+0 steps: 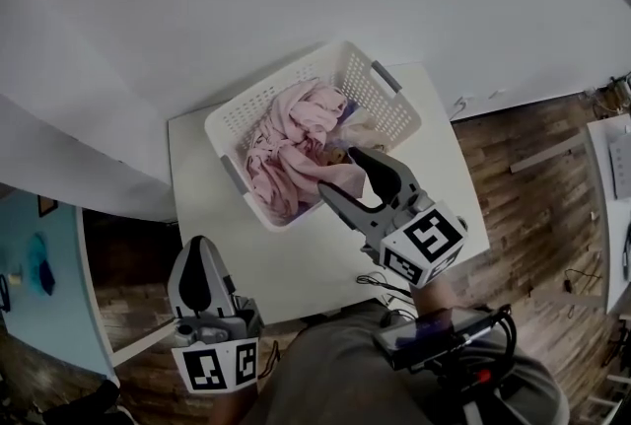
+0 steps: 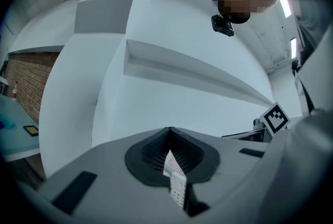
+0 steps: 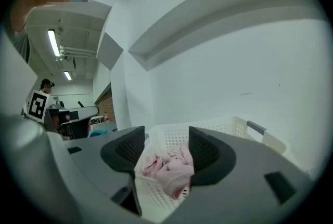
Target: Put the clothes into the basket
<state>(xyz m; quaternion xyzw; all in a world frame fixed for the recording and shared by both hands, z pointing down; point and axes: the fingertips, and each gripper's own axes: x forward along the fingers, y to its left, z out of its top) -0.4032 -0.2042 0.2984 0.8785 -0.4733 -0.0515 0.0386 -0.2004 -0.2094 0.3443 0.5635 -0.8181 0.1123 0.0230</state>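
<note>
Remaining: likely only tucking in pink clothes [image 1: 296, 152] draped over basket [image 1: 367, 83] rim; none seen on table [image 1: 296, 265].
Right gripper [image 1: 340, 175]: jaws apart, empty, at rim.
Left gripper [image 1: 200, 250]: jaws together, empty.

The head view is looking steeply down from above onto the table [image 1: 246, 255] and the basket [image 1: 266, 93]. The right gripper view is facing that same basket, low and near. The left gripper view is facing a white wall [image 2: 182, 103].

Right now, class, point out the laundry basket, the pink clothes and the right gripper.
laundry basket [image 1: 276, 84]: head view, its upper left rim.
pink clothes [image 1: 296, 142]: head view, middle of the heap.
right gripper [image 1: 337, 171]: head view, midway between its fingertips.
</note>
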